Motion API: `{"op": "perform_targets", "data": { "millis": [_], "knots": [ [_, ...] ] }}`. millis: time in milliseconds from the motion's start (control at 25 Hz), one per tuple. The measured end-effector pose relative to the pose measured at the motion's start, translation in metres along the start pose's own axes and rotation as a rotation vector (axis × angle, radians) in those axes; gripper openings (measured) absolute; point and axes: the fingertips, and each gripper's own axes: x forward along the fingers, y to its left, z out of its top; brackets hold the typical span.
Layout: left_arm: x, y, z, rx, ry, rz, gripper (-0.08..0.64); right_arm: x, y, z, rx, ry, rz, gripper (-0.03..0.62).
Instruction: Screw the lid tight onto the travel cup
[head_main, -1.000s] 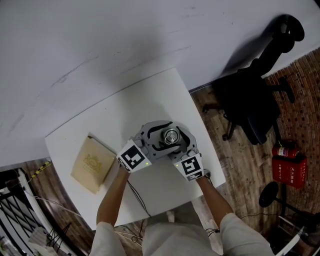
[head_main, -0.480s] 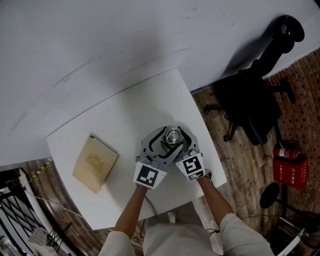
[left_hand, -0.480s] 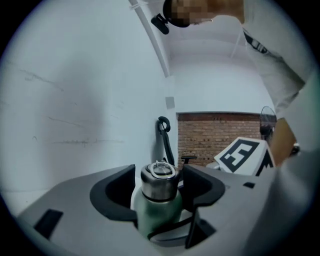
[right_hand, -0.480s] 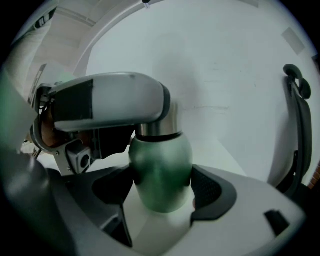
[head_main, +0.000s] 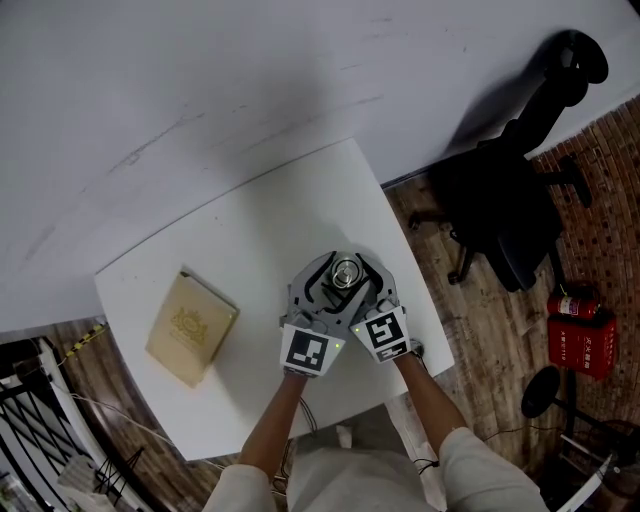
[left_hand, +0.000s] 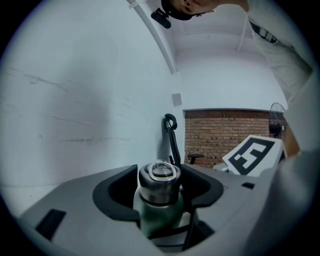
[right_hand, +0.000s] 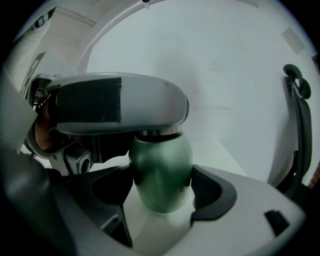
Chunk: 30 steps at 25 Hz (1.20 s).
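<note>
Left claw nearer edge of table

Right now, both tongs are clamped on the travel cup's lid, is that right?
No. Only the left tongs clamp the lid; the right tongs clamp the green cup body below it, as the right gripper view shows.

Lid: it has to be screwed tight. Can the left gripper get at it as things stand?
Probably yes. The left gripper has its jaws on both sides of the lid, apparently pressing it; the right gripper grips the cup lower down, clear of it.
</note>
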Motion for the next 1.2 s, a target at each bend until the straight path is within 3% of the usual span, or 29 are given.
{"op": "perform_targets", "data": {
  "millis": [280,1000,1200],
  "knots": [
    [-0.001,-0.002,0.001,0.001,-0.020,-0.045,0.258,0.000,0.000,0.001,-0.001,-0.001,0.002,0.357],
    [-0.003,-0.012,-0.001,0.101,-0.004,-0.496,0.258,0.001,0.000,0.001,-0.001,-0.001,0.001,0.357],
    [-0.003,-0.014,-0.002,0.108,0.000,-0.542,0.258,0.000,-0.001,0.000,0.007,-0.002,-0.002,0.357]
  ]
}}
